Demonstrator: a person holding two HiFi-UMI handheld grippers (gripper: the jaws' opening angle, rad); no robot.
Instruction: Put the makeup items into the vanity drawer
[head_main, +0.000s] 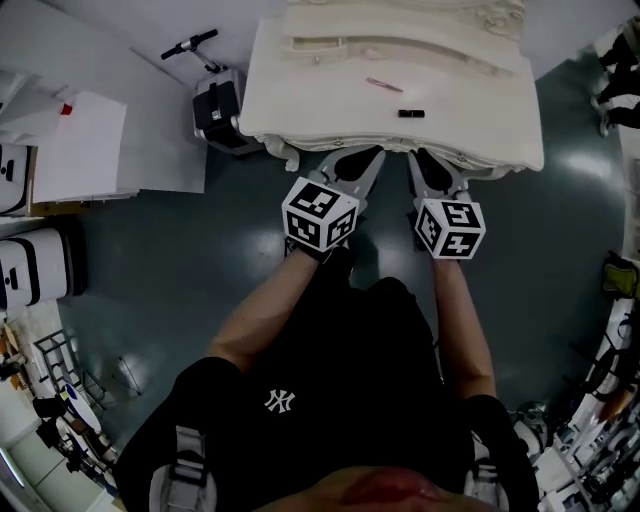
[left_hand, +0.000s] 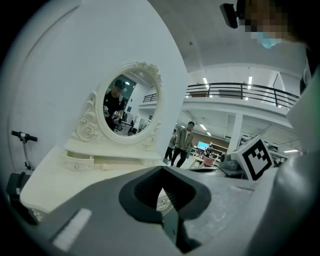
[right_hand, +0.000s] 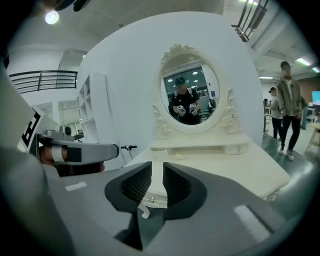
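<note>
A pink stick (head_main: 384, 85) and black tube (head_main: 411, 113) (both slim) lie on cream vanity (head_main: 300, 110).

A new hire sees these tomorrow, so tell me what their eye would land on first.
The ornate cream vanity fills the top of the head view, its oval mirror reflecting the person in the right gripper view. At its front edge the left gripper and right gripper, each with a black-and-white marker cube, point at it side by side. On top lie a slim pink item and a small black item.
</note>
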